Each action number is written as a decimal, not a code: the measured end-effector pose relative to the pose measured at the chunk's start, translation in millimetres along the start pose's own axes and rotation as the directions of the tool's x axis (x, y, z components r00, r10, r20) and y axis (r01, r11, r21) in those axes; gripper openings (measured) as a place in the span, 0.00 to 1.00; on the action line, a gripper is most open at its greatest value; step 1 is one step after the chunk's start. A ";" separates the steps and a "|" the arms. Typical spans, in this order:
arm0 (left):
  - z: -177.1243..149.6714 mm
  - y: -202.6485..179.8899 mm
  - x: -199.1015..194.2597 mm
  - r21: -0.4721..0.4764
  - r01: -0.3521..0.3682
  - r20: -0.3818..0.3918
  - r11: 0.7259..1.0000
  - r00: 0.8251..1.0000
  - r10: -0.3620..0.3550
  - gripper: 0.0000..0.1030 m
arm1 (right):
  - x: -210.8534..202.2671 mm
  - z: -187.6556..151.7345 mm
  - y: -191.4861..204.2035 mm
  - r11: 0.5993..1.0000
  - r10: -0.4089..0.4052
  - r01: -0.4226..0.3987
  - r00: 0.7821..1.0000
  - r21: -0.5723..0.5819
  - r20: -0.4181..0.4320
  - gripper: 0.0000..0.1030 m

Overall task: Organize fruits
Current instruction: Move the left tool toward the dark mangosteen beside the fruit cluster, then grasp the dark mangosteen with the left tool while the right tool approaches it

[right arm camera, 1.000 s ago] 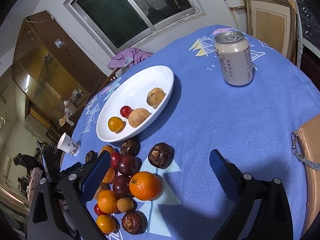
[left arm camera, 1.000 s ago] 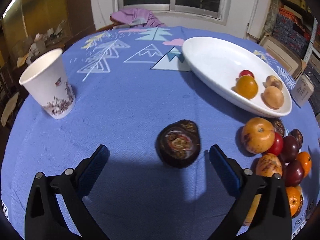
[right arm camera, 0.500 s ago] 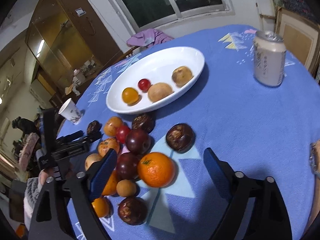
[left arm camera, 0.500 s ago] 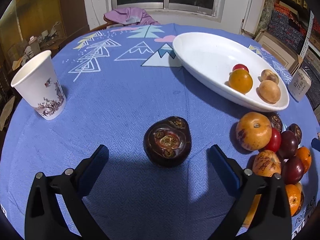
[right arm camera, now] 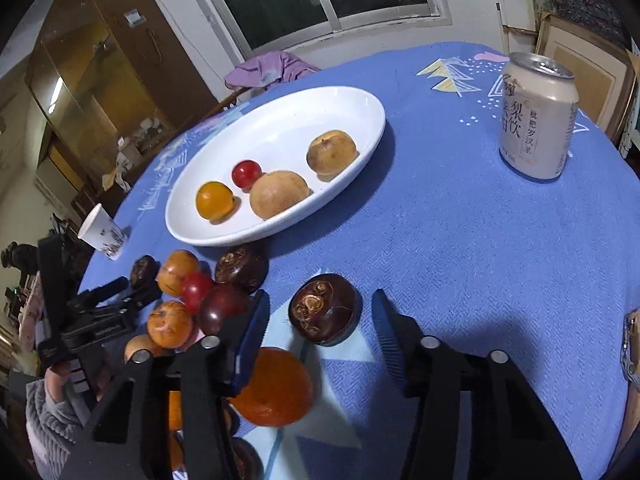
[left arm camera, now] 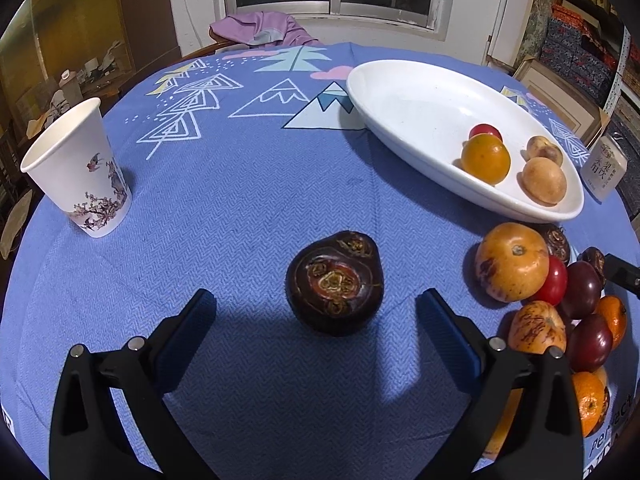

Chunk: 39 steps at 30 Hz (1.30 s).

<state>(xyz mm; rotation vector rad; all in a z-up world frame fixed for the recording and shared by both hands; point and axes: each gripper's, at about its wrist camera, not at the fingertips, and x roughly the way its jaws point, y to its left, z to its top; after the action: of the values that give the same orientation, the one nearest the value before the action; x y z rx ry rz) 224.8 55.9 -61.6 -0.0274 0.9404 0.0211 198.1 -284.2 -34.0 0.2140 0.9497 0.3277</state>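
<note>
A lone dark brown fruit (left arm camera: pixel 334 288) lies on the blue cloth just ahead of my left gripper (left arm camera: pixel 316 304), whose jaws stand wide open on either side of it without touching. My right gripper (right arm camera: pixel 320 302) is closing around another dark brown fruit (right arm camera: pixel 326 308); a gap shows between each pad and the fruit. A white oval dish (right arm camera: pixel 280 128) (left arm camera: pixel 400 92) holds an orange fruit, a small red one and two tan ones. A pile of loose fruit (right arm camera: pixel 180 272) (left arm camera: pixel 512 260) lies in front of the dish.
A large orange (right arm camera: pixel 272 388) sits under my right gripper's left finger. A paper cup (left arm camera: pixel 80 172) stands at the left, a drink can (right arm camera: pixel 536 120) at the far right. A hand in a grey sleeve (right arm camera: pixel 48 408) holds the left gripper. A bag edge (right arm camera: pixel 632 344) shows at the right.
The right gripper has come down and forward onto the separate dark fruit, and its jaws have narrowed around it. The left gripper has barely shifted and stays open.
</note>
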 end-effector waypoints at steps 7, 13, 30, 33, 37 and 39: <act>0.2 0.1 -0.1 0.000 0.000 0.000 1.000 1.000 0.000 0.96 | 10.3 -0.9 9.3 0.993 -0.073 0.073 0.997 -0.093 -0.004 0.50; 0.2 0.5 -0.7 -0.003 0.004 0.003 1.000 1.000 -0.004 0.96 | 7.7 -2.9 13.1 0.986 -0.082 0.084 0.996 -0.141 0.024 0.40; 1.4 0.7 -11.1 0.002 0.095 0.055 0.995 0.994 -0.095 0.42 | 3.7 -4.8 2.2 0.994 -0.047 0.049 0.999 -0.097 0.022 0.40; 1.5 4.4 -14.1 -0.020 0.116 0.064 0.993 0.991 -0.115 0.42 | 0.0 -4.0 -2.6 0.997 -0.036 0.038 0.999 -0.074 0.027 0.40; 3.1 3.2 -24.2 -0.020 0.120 0.091 0.993 0.989 -0.118 0.42 | -7.8 -3.1 -8.6 0.999 -0.024 0.025 0.999 -0.043 0.045 0.40; 4.3 2.0 -34.2 -0.015 0.118 0.116 0.993 0.987 -0.115 0.42 | -13.2 -1.3 -11.2 0.999 -0.015 0.017 0.998 -0.031 0.060 0.40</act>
<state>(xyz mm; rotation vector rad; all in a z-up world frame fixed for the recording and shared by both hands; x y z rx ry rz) 208.1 57.8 -31.5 -0.1004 0.8220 -0.0744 191.9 -299.4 -28.3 0.1863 0.8867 0.3197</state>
